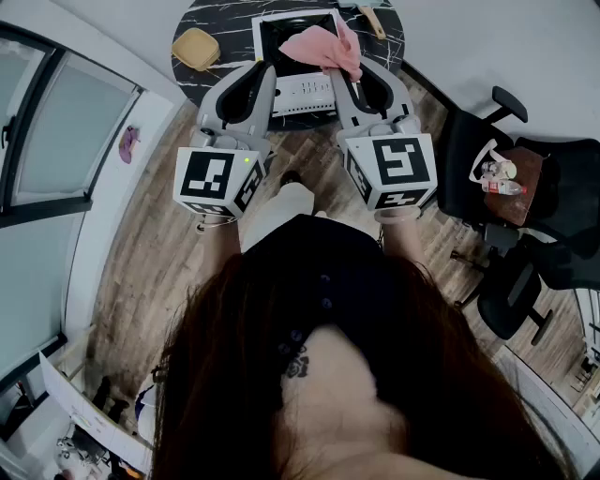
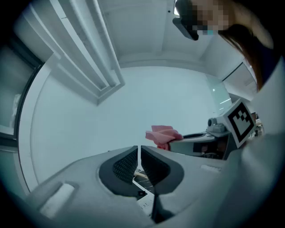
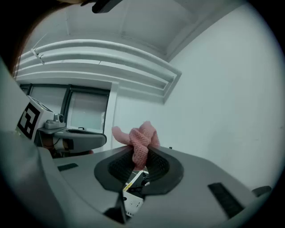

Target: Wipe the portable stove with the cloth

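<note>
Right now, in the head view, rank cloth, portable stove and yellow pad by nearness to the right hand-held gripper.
1. Cloth: in the right hand-held gripper's jaws.
2. Portable stove: just left of it.
3. Yellow pad: far left.

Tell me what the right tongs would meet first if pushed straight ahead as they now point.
Likely the portable stove: the right tongs, shut on the pink cloth, aim at its top, so cloth would touch first; depth is unclear.

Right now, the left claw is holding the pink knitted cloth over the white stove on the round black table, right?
No, the right claw holds the pink knitted cloth over the white stove on the round black table; the right gripper view shows it. The left claw is shut on nothing.
</note>
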The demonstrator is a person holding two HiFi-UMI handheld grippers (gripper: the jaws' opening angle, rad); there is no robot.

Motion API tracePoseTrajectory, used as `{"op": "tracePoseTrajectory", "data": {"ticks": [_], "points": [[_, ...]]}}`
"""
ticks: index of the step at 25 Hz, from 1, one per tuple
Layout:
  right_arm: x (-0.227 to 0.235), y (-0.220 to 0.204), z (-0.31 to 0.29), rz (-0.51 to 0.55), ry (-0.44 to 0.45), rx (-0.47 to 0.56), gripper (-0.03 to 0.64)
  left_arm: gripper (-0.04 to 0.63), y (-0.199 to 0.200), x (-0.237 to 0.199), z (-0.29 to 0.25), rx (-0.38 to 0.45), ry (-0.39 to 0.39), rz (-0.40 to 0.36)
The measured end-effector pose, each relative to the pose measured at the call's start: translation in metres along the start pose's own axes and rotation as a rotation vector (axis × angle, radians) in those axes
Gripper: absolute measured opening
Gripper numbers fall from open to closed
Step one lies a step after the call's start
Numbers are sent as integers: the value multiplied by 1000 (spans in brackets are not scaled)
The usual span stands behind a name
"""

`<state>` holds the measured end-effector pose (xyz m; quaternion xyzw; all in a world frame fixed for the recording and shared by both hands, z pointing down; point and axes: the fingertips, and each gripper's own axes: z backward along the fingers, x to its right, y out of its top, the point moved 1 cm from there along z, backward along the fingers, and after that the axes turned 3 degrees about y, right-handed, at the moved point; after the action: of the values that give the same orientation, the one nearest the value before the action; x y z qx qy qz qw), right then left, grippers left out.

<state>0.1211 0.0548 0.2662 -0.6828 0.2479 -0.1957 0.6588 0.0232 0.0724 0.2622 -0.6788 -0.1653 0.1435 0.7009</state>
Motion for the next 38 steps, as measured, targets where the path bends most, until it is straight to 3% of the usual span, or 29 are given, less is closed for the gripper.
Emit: {"op": "tracePoseTrajectory", "data": {"ticks": [17, 38], "points": [[14, -4, -13, -5, -32, 13, 57, 17, -7, -11, -11, -12, 5, 15], [3, 4, -105, 10, -71, -12, 58, 17, -14, -99, -46, -16, -58, 40]]}}
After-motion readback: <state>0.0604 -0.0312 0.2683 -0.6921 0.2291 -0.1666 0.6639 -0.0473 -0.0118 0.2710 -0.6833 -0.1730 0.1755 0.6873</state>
